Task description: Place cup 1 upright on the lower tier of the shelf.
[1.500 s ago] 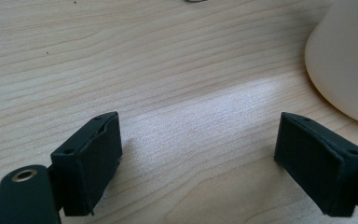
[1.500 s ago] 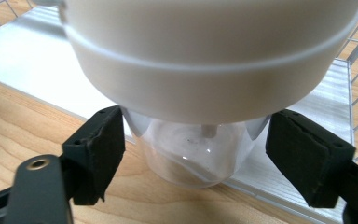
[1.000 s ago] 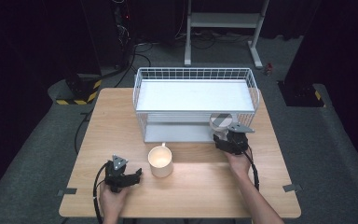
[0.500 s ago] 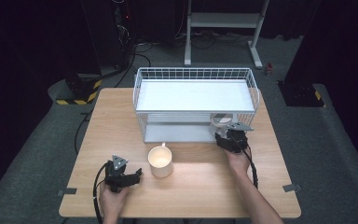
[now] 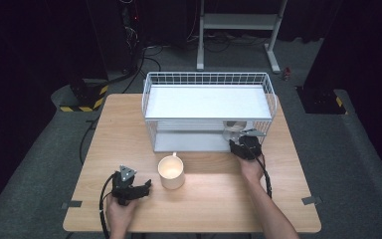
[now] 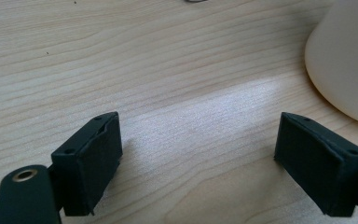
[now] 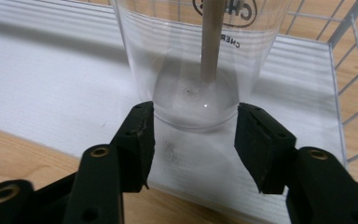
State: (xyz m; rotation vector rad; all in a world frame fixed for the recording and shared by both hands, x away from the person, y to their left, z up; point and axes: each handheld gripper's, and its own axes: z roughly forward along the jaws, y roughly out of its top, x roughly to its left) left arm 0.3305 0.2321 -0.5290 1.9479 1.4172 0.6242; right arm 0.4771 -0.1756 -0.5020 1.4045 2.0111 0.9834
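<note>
A clear glass [image 7: 196,56] with black print stands upright on the white lower shelf [image 7: 51,84] of a white wire rack [image 5: 206,79], near its right end. My right gripper [image 7: 191,135] reaches in from the front, and its jaws press on both sides of the glass's base. In the high view the glass [image 5: 234,128] sits just beyond the right gripper [image 5: 239,140]. A cream mug [image 5: 171,172] stands on the wooden table [image 5: 219,199] in front of the rack. My left gripper [image 5: 146,188] rests open on the table left of the mug [image 6: 345,60], nothing between its jaws [image 6: 198,154].
The rack's top shelf [image 5: 206,102] is a bare white tray with a wire rim. Wire walls [image 7: 349,46] close the rack's right end beside the glass. Cables trail from both grippers toward the table's front edge.
The right gripper has pushed slightly forward, carrying the glass deeper under the rack's top shelf. The left gripper and the mug have not moved.
</note>
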